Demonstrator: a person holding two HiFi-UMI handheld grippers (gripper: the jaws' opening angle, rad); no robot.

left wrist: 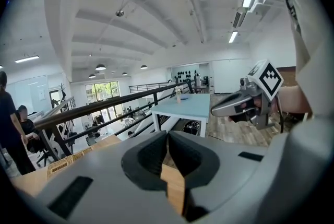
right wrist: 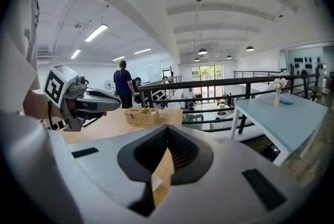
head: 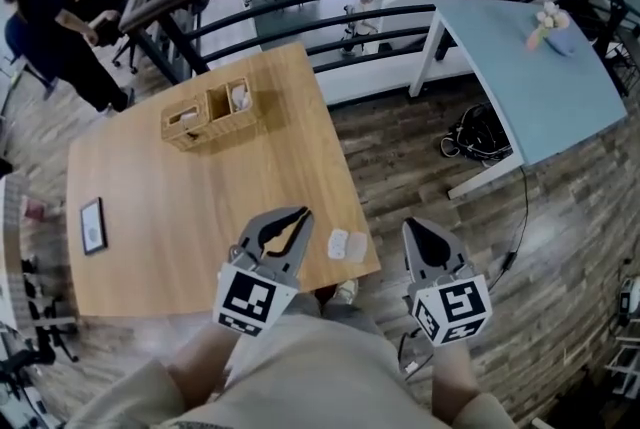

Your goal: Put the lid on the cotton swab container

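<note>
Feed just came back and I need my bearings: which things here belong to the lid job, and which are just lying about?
Job: two small white pieces at the wooden table's near edge, likely container and lid; left gripper and right gripper, both shut and empty.
Lying about: wicker basket, small frame, blue table, black bag on the floor.

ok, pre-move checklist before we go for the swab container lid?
1. Left gripper empty: ok, jaws together on nothing.
2. Right gripper empty: ok, nothing between its jaws.
3. Jaws open for a grasp: not ok, both shut.
4. Two small white pieces in view, near the table edge between the grippers: ok.
5. Which piece is the lid: cannot tell, too small.
</note>
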